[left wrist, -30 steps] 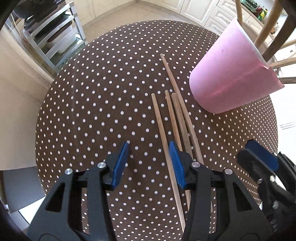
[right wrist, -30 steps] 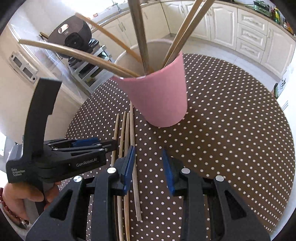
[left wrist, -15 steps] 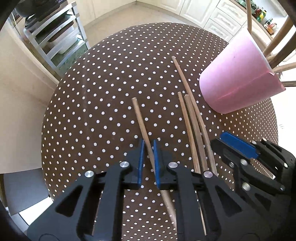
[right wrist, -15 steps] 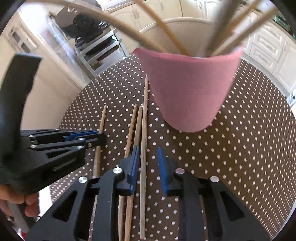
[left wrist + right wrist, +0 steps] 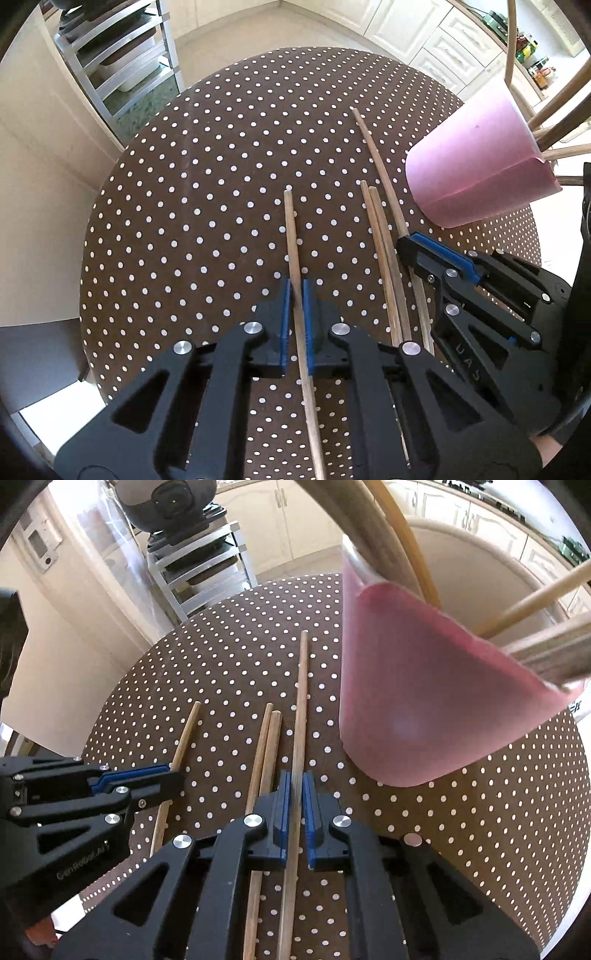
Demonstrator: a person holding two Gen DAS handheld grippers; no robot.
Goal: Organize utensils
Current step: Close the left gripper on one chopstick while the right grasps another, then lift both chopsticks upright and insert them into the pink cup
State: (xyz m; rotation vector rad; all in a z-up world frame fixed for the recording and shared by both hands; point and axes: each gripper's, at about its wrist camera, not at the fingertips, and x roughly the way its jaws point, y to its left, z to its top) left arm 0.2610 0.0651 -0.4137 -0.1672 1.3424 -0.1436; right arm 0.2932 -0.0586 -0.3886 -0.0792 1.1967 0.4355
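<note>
Because the left gripper pinches its stick near one end, in the left wrist view the long free end could swing and tip down when lifted, or twist out from between the flat blue pads. That stick is thin, round and made of wood, and it lies on the counter, pointing to about 12 o'clock. Two more sticks lie side by side at about 2 o'clock from it, well apart from it. The pink cup sits at about 2 o'clock, smooth and wider at the top, with sticks already leaning in it. In the right wrist view, the right gripper is pressed tight on the longest stick, which is also thin, round wood. It runs just beside the pink cup, so a quick lift could bump the light cup and knock it over. The counter cloth is brown with white dots.
</note>
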